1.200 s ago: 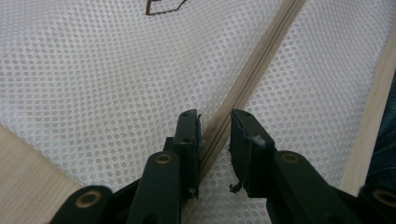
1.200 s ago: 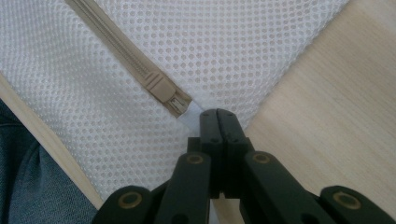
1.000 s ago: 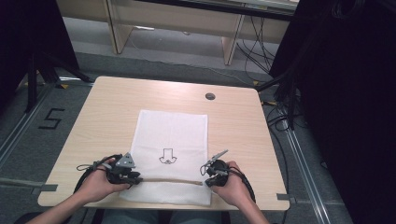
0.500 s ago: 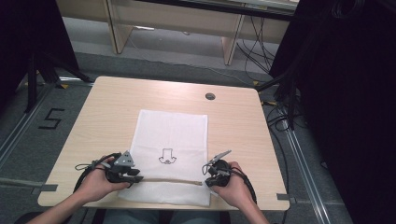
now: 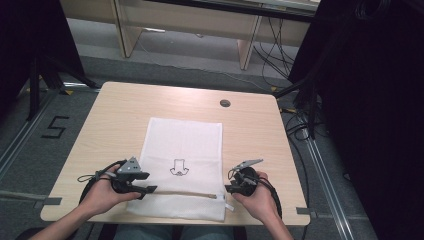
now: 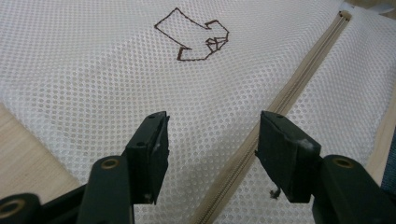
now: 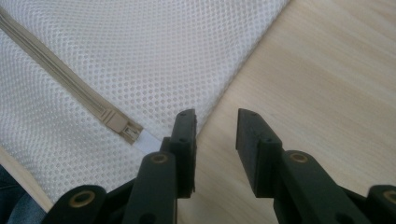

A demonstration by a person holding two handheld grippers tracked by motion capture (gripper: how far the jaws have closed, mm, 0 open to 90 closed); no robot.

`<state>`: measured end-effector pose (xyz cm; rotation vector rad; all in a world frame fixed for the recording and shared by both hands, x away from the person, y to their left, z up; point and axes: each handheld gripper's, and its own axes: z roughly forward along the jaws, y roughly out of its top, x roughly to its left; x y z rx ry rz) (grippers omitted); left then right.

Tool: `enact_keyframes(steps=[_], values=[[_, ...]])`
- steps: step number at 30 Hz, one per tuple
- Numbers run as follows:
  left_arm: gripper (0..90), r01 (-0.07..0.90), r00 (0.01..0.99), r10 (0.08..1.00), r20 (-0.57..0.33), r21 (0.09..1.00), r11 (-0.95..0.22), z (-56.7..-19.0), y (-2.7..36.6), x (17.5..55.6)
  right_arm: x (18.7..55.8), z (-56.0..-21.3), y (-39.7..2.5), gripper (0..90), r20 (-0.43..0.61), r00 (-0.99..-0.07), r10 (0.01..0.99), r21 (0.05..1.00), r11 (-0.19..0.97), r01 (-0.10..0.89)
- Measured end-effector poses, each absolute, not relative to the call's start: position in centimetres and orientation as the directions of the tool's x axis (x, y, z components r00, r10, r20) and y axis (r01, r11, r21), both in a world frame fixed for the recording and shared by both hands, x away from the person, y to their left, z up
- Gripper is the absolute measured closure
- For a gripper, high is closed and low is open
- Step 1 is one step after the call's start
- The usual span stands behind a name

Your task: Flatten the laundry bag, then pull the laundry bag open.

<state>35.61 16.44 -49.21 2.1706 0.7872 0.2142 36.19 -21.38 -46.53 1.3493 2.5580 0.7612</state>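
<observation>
Your left tongs (image 5: 150,189) sit at the near left edge of the white mesh bag (image 5: 182,145), which lies flat on the middle of the counter (image 5: 120,107) with its near edge close to your side. In the left gripper view those tongs (image 6: 212,140) are spread wide, with nothing between them; they hang over the mesh, and the beige zipper (image 6: 289,93) runs diagonally under the right-hand jaw. You cannot tell from these pictures whether the jaw tips touch the fabric. A small brown outline drawing (image 6: 196,39) is on the mesh ahead of the jaws.

Your right tongs (image 5: 229,189) are at the near right edge of the bag, just beside the end of the zipper (image 5: 190,194). In the right gripper view these tongs (image 7: 215,128) are partly open, a narrower gap than on your left, and they grip nothing. The left-hand jaw lies right over the bag's edge, next to the zipper's end stop (image 7: 122,128) and its white tab (image 7: 147,142); the right-hand jaw is over bare wood of the counter (image 7: 327,74). Through the gap you see only counter.

Each of your hands wraps its gripper from behind, the left hand (image 5: 102,192) and the right hand (image 5: 257,197) both near the counter's near edge, with the bag between them
</observation>
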Motion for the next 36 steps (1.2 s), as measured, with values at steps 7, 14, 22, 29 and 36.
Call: enact_keyframes(steps=[7, 14, 22, 29, 36], values=[[48.9, 0.450, 0.804, 0.586, -0.098, 0.745, -0.493, -49.1, 16.4, 35.5, 36.2, -46.2, -20.9, 78.8, 0.045, -0.634, 0.772, 0.507, 0.529, 0.681], [52.6, 0.433, 0.817, 0.566, -0.108, 0.764, -0.478, -49.0, 15.2, 35.5, 36.2, -46.1, -20.7, 90.0, 0.066, -0.639, 0.766, 0.472, 0.541, 0.697], [56.8, 0.351, 0.859, 0.508, -0.057, 0.789, -0.504, -48.4, 13.3, 35.6, 35.7, -45.9, -19.7, 90.0, 0.104, -0.641, 0.760, 0.421, 0.550, 0.721], [58.9, 0.307, 0.894, 0.446, -0.039, 0.779, -0.547, -48.3, 11.2, 35.5, 35.6, -46.6, -19.3, 90.0, 0.140, -0.650, 0.747, 0.417, 0.551, 0.723], [62.0, 0.297, 0.918, 0.392, -0.066, 0.770, -0.565, -48.3, 8.7, 35.8, 35.8, -47.1, -18.7, 90.0, 0.166, -0.661, 0.732, 0.404, 0.560, 0.723]])
